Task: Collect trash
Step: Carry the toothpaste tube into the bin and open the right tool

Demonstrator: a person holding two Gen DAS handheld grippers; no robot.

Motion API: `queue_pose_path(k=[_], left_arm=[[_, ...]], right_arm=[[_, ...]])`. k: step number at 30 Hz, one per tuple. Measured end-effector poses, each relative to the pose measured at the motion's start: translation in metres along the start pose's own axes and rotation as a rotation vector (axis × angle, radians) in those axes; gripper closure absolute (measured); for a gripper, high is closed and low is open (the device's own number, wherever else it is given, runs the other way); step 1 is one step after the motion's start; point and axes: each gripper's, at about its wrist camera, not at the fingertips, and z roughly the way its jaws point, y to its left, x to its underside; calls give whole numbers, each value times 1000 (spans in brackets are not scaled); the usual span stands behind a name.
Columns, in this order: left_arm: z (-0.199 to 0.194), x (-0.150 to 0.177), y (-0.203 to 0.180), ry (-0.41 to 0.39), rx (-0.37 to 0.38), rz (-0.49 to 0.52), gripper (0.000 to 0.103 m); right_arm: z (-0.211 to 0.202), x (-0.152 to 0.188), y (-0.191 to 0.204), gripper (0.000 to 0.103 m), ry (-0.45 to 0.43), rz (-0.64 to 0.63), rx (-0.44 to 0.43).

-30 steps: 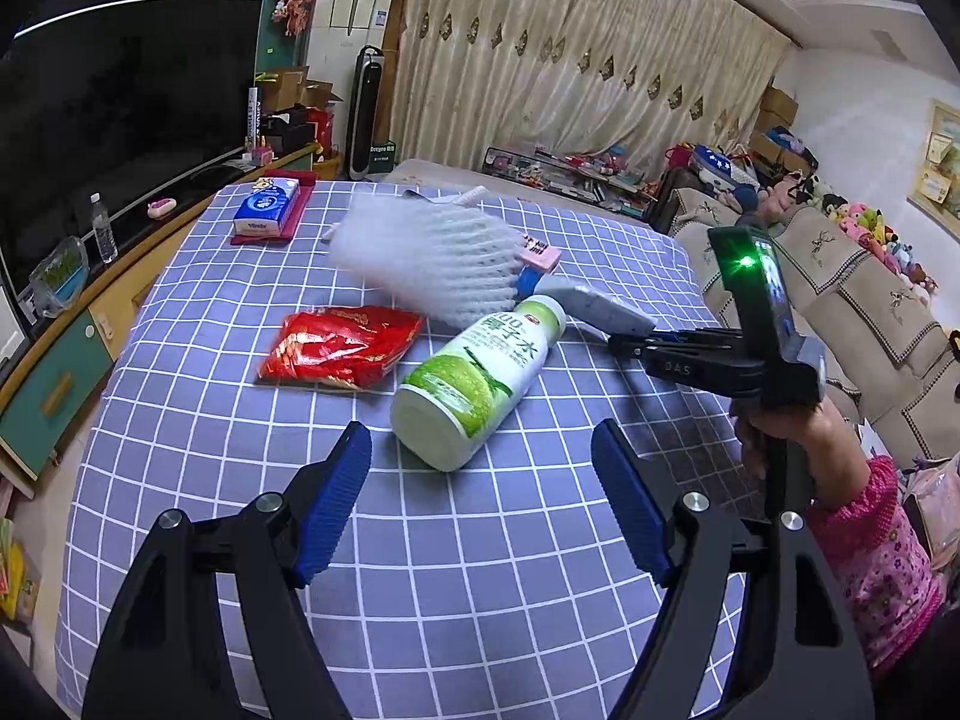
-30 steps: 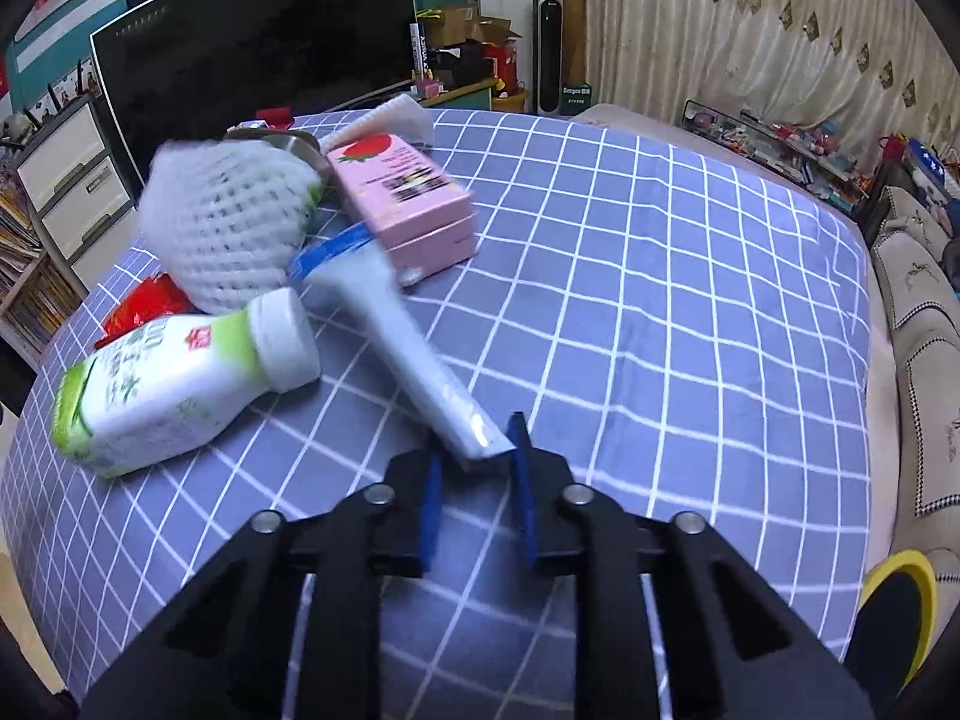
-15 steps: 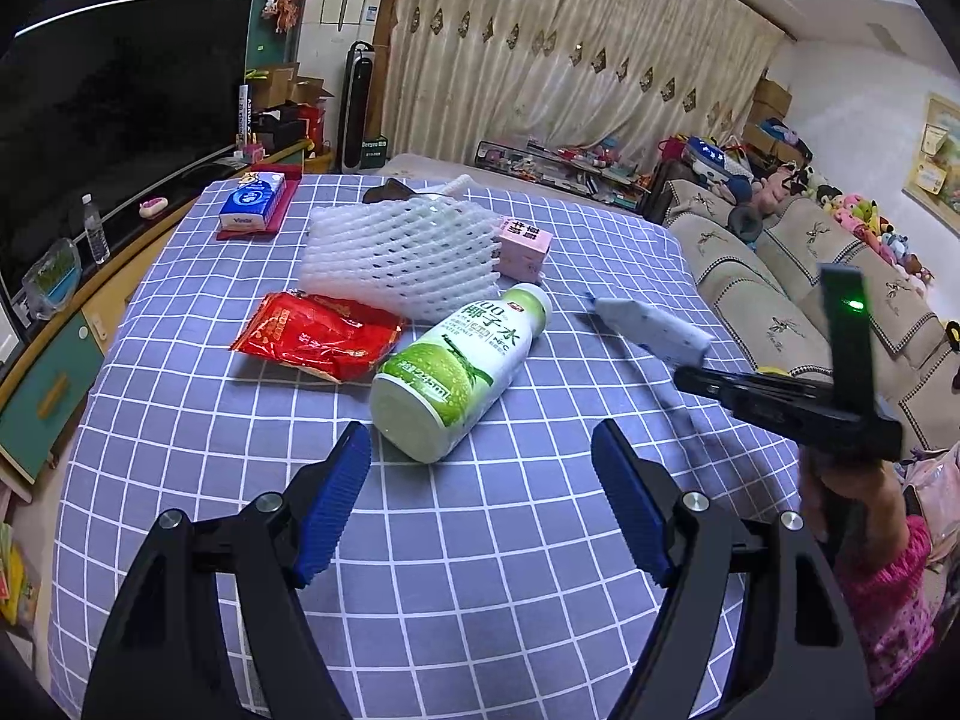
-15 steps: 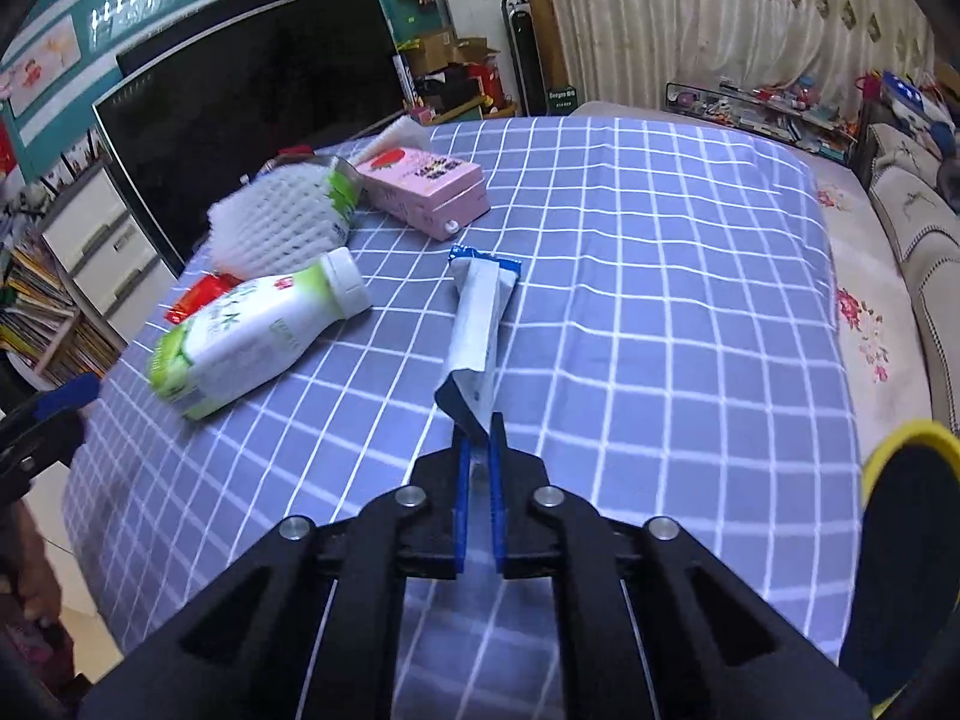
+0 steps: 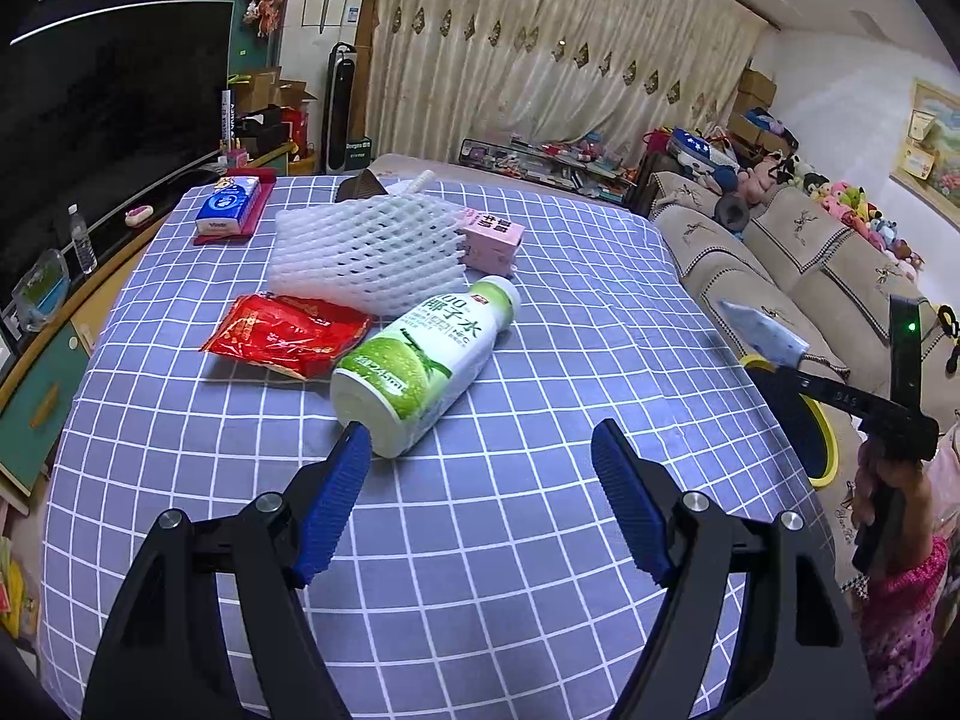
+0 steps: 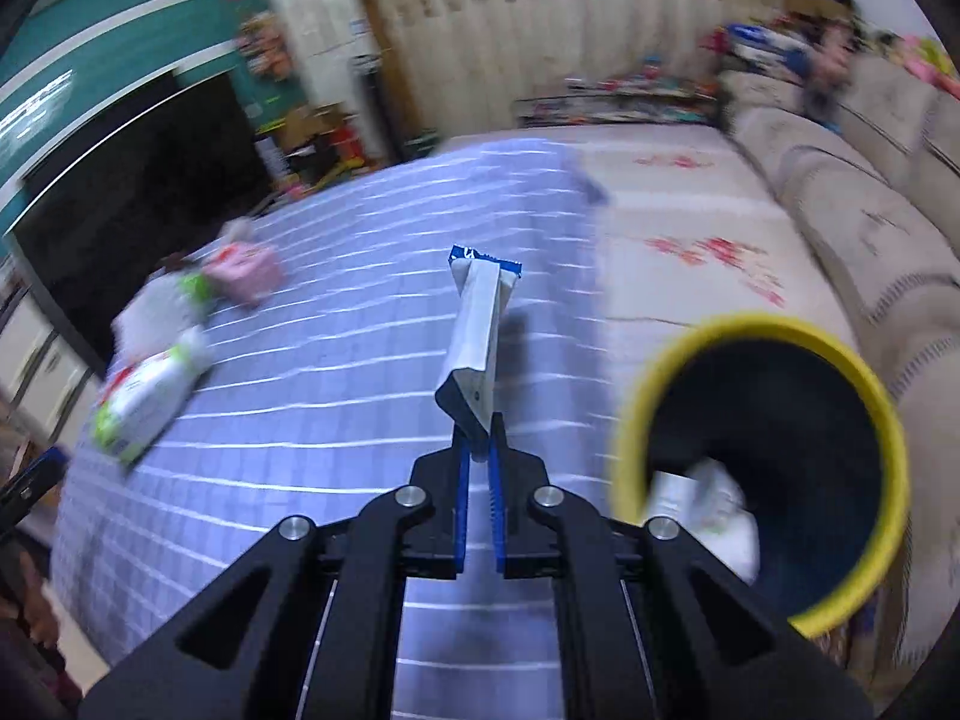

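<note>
The bottle (image 5: 423,365) lying on the checked cloth carries the most print: large Chinese characters that look like "椰子水" run along its white side, and "245mL" sits on the green part near its base. Beyond the bottle, the pink carton (image 5: 492,237) has dark characters on top, too small to read. Left of that carton, the blue tissue pack (image 5: 227,213) shows a short white brand word that cannot be made out.

tablecloth (image 5: 510,570) blue-white check | bottle (image 5: 420,360) green-white | bin (image 6: 840,354) yellow-rimmed
</note>
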Motion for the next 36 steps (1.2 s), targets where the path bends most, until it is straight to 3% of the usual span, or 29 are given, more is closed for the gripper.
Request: queue_pose_path(k=[6,14,19,25,36], left_arm=[[6,-1,-6,8,5,12,28],[12,-1,-13,20,7,32,28],[13,-1,-11,23,3,30,28],[17,-4,-7,21,-13,48,28],[45,-19,16,43,-59,94,27]], right_arm=[[6,14,-72,97,38,130,157],[31,29,-117,93,103,218,236],[39,35,-124,73,112,254,263],[28,34,-107,60,68,241,258],[7,28,-83,58,9,221,197]])
